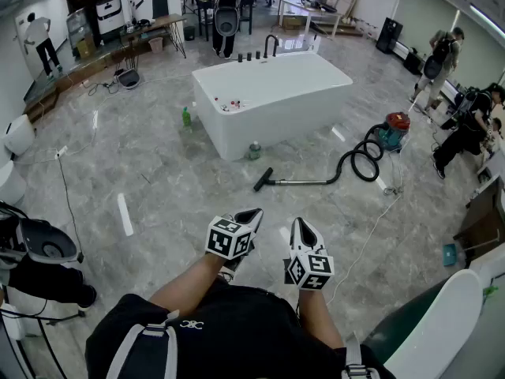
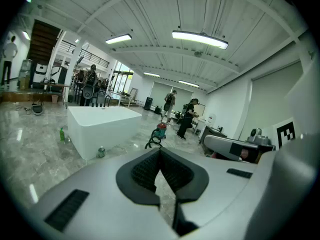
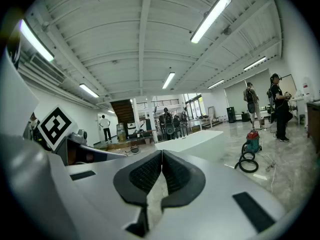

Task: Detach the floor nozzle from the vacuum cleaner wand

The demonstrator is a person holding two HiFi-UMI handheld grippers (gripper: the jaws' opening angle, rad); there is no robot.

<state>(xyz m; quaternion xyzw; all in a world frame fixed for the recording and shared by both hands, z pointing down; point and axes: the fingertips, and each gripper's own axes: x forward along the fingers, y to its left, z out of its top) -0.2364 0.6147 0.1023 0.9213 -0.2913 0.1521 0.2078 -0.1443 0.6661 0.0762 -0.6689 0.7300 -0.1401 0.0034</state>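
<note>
Floor (image 1: 158, 180): grey marble, running the full width of a large hall.
Tub (image 1: 268, 101): white and freestanding, out on the middle of the floor with dark taps along its far rim.
Vacuum (image 1: 392, 130): a red-topped teal canister standing toward the floor's right edge, right of the tub.
Hose (image 1: 359, 160): black, looped in coils on the floor just beside the canister and joined to the wand.
Wand (image 1: 304, 182): a slim tube lying flat on the floor before the tub's near side, running left from the hose.
Nozzle (image 1: 262, 179): dark, still on the wand's left end, resting on the floor near the tub's near wall and well apart from both grippers.
Left gripper (image 1: 251, 214): held low at the floor's near edge, aimed toward the tub; claw clenched, its ribbed pads pressed together with nothing between them.
Right gripper (image 1: 300, 226): just beside the left one; claw likewise clenched and empty.
Bottle (image 1: 186, 117): green, upright on the floor off the tub's left end.
Can (image 1: 254, 150): standing against the tub's near wall, close to the nozzle.
</note>
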